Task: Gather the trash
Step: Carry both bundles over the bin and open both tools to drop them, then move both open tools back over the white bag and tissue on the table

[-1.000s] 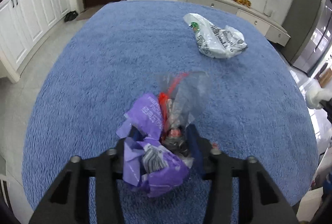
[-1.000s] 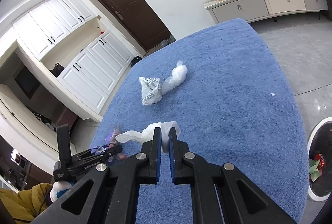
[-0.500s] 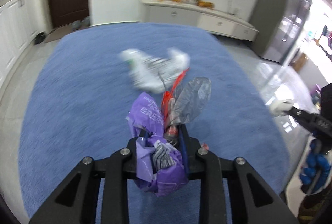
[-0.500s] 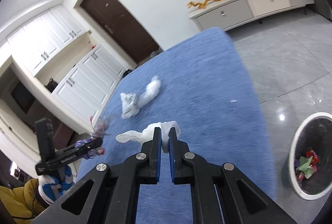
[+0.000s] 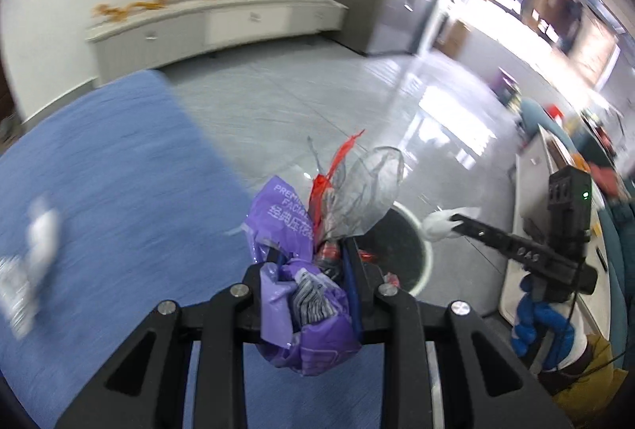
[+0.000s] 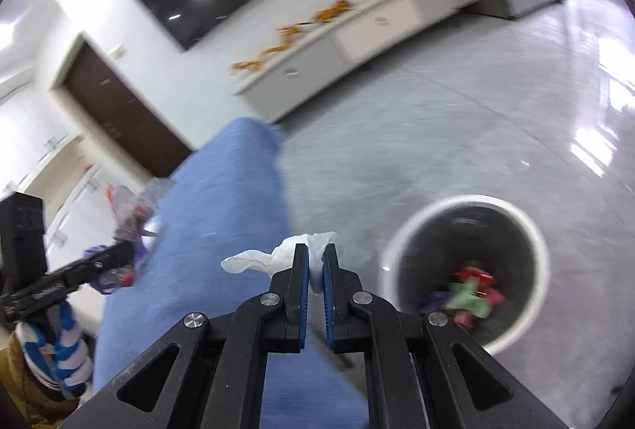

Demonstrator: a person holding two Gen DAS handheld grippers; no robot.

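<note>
Left wrist view: my left gripper [image 5: 313, 262] is clamped on a bundle of trash [image 5: 305, 294], a crumpled purple bag with a clear wrapper and a red strip sticking up from it, all squeezed between the blue pads. It hangs past the right edge of the blue rug [image 5: 103, 199], over grey floor tiles. Just beyond the bundle sits the round white-rimmed bin [image 5: 412, 250]. Off to the right, my right gripper [image 5: 452, 220] points at the bin with a white scrap [image 5: 440, 224] at its tip (my glove is blue and white).

Right wrist view: my right gripper [image 6: 315, 262] has its jaws pressed together on the white scrap [image 6: 278, 254], which trails out to the left. The bin [image 6: 532, 230] is on the floor to the right, with coloured wrappers already inside. My left gripper [image 6: 123, 250] shows at the left with its bundle [image 6: 131, 214], blurred.
</note>
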